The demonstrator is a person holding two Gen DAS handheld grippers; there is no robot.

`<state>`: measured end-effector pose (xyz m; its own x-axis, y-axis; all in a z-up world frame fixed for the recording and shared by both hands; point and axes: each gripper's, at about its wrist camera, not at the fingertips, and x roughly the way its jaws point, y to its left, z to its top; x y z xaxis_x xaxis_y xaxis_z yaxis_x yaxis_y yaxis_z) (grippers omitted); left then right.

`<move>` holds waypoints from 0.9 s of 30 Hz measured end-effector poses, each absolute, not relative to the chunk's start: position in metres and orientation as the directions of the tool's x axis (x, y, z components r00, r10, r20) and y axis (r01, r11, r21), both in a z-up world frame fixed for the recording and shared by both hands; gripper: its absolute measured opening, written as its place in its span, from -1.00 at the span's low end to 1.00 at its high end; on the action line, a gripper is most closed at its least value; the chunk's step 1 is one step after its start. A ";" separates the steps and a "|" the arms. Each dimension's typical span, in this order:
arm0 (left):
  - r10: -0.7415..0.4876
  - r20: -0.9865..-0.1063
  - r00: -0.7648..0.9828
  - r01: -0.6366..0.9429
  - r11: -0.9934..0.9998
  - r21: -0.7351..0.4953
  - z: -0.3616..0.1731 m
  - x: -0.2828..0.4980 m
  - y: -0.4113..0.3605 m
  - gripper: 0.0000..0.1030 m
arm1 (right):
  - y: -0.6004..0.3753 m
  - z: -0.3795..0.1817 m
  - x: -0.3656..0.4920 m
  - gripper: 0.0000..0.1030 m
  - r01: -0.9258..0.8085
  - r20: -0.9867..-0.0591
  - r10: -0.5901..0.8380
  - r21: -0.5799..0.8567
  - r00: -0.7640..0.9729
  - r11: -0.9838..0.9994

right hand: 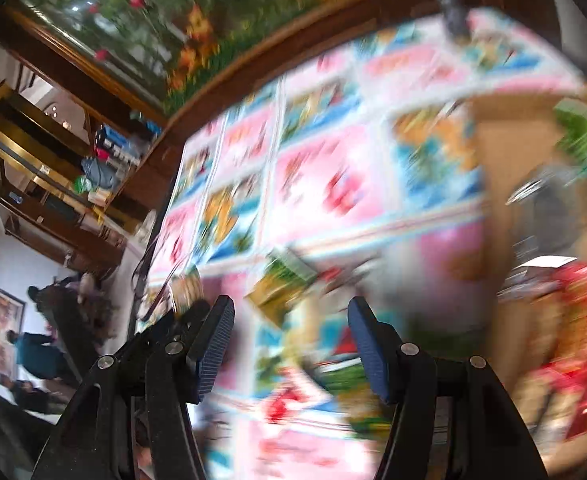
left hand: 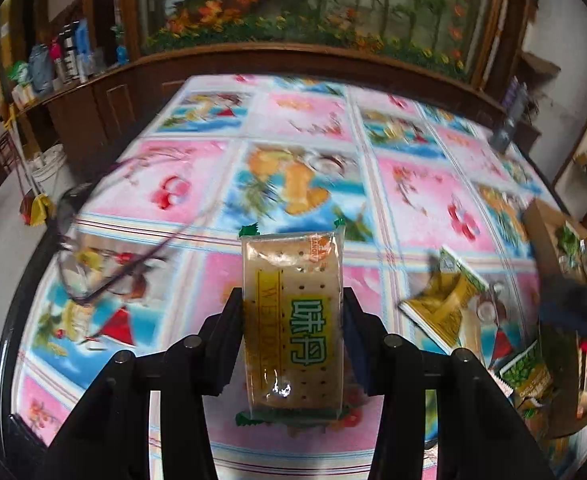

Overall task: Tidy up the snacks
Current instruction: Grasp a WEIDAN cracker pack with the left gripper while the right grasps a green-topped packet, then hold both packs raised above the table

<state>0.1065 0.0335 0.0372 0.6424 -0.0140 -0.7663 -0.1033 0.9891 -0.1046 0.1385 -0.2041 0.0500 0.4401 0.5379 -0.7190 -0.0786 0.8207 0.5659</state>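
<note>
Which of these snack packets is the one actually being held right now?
The clear cracker packet with green characters, clamped between the left tool's fingers. The yellow-green packet to its right just lies loose on the tablecloth, untouched.

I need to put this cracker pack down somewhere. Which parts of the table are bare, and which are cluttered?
Bare: the tablecloth ahead of the cracker pack, up to the wooden cabinet. Crowded: the right side, with the yellow snack packet and cardboard box; eyeglasses lie on the left.

Hand-held gripper [right hand: 289,344] — black linkage arms, silver rivets, ribbed blue pads [right hand: 213,354].
</note>
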 end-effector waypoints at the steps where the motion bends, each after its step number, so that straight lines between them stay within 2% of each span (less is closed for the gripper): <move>1: -0.017 -0.764 0.645 -0.114 0.986 -0.119 0.039 0.105 0.038 -0.12 | -0.193 0.046 0.142 0.24 -0.072 -0.731 0.530 0.557 0.429 0.827; 4: -0.030 -0.761 0.648 -0.127 0.981 -0.147 0.041 0.105 0.046 -0.12 | -0.166 0.037 0.154 0.23 -0.055 -0.764 0.492 0.519 0.417 0.853; 7: -0.042 -0.758 0.651 -0.122 0.980 -0.159 0.042 0.104 0.045 -0.12 | -0.147 0.030 0.166 0.13 -0.025 -0.815 0.400 0.430 0.419 0.903; 10: -0.038 -0.756 0.653 -0.119 0.981 -0.152 0.042 0.104 0.044 -0.12 | -0.139 0.022 0.175 -0.13 -0.016 -0.848 0.339 0.364 0.407 0.931; 12: -0.053 -0.759 0.649 -0.119 0.978 -0.170 0.042 0.105 0.044 -0.12 | -0.134 0.016 0.177 -0.20 -0.031 -0.862 0.310 0.325 0.400 0.945; 13: -0.061 -0.759 0.649 -0.116 0.977 -0.178 0.042 0.105 0.043 -0.12 | -0.131 0.018 0.175 -0.35 -0.055 -0.863 0.280 0.283 0.421 0.957; 14: -0.065 -0.758 0.649 -0.114 0.977 -0.182 0.042 0.104 0.044 -0.13 | -0.127 0.017 0.174 -0.42 -0.092 -0.865 0.269 0.254 0.424 0.963; 17: -0.075 -0.752 0.655 -0.093 0.980 -0.178 0.043 0.104 0.039 -0.12 | -0.129 0.021 0.164 -0.53 -0.163 -0.846 0.277 0.226 0.455 0.960; 27: -0.086 -0.722 0.687 -0.016 0.991 -0.133 0.044 0.100 0.012 -0.12 | -0.200 0.038 0.131 -0.53 -0.178 -0.687 0.396 0.369 0.609 0.912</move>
<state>0.1002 0.0121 0.0437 0.6869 -0.0859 -0.7216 -0.0158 0.9910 -0.1330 0.1309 -0.1996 0.0381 0.6089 0.3965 -0.6870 -0.1778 0.9123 0.3689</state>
